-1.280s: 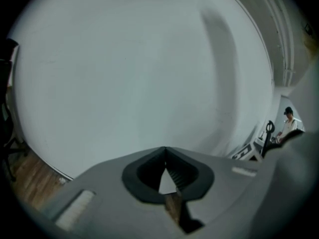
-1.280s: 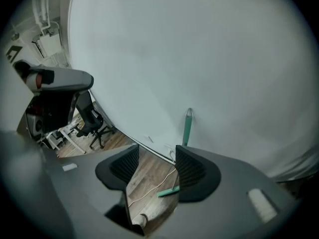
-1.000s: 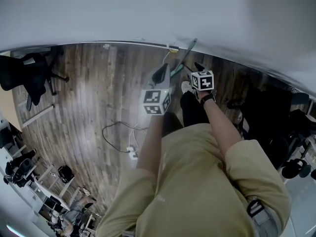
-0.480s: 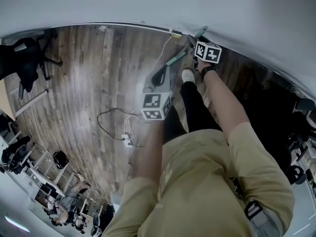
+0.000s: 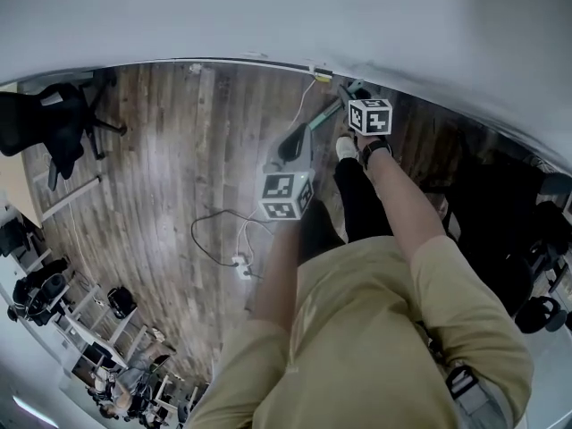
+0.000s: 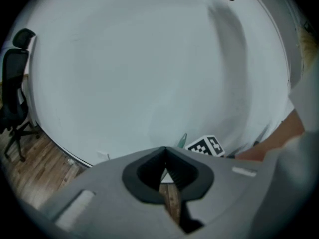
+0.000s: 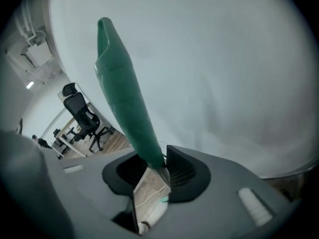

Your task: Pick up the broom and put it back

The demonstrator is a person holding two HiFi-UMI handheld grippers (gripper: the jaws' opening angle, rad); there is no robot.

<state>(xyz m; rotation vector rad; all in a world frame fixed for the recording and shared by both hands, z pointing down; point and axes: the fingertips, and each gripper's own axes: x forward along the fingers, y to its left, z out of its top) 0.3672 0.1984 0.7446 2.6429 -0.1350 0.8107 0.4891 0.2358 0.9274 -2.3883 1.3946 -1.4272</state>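
The broom (image 7: pixel 127 98) is held by its green handle in the right gripper (image 7: pixel 155 167), whose jaws have just been closing and are now pressed on the shaft from both sides. In the right gripper view the long axis is seen steeply tilted. The handle rises out of the jaws up and to the left, and its tapered tip is set against the white wall (image 7: pixel 224 73). In the head view the broom (image 5: pixel 326 113) is shown as a thin slanted line, running from beside the left gripper (image 5: pixel 295 132) up and right to the right gripper (image 5: pixel 354 95), close to the foot of the wall (image 5: pixel 268 16). The brush end cannot be made out. The left gripper (image 6: pixel 165 151) is closed at the tips, with nothing gripped between them. It is held over the wood floor (image 5: pixel 161 177), where a cable (image 5: pixel 210 239) is laid behind it.
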